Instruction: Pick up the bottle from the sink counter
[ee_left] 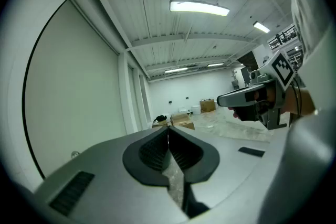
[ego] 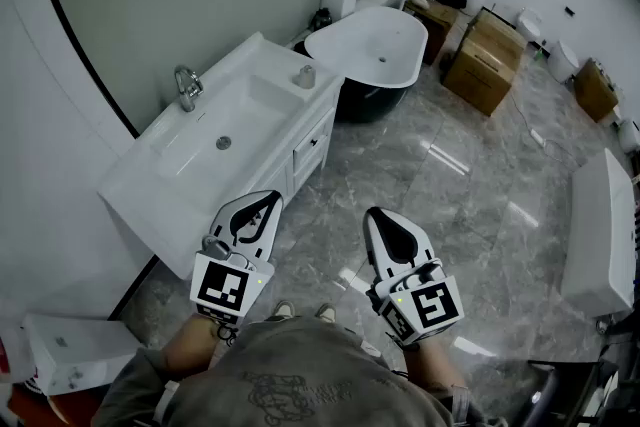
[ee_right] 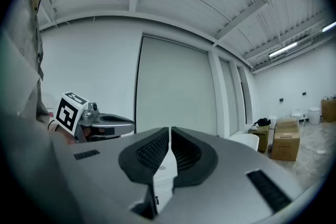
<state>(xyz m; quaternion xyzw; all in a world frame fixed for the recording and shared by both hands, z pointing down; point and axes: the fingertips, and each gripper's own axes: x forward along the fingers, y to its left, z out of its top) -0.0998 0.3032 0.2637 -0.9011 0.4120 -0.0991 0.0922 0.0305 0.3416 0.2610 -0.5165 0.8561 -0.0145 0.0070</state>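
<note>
This is a bathroom mock-up inside a large industrial hall, more showroom or storeroom than home. At the near left, a white vanity with a basin and chrome faucet stands against the wall. A freestanding bathtub sits beyond it. The floor is marble-look tile. Cardboard boxes are stacked at the far right. Tube lights hang from a high ribbed ceiling.

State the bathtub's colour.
White inside, dark outer shell; the bathtub shows best in the head view.
</note>
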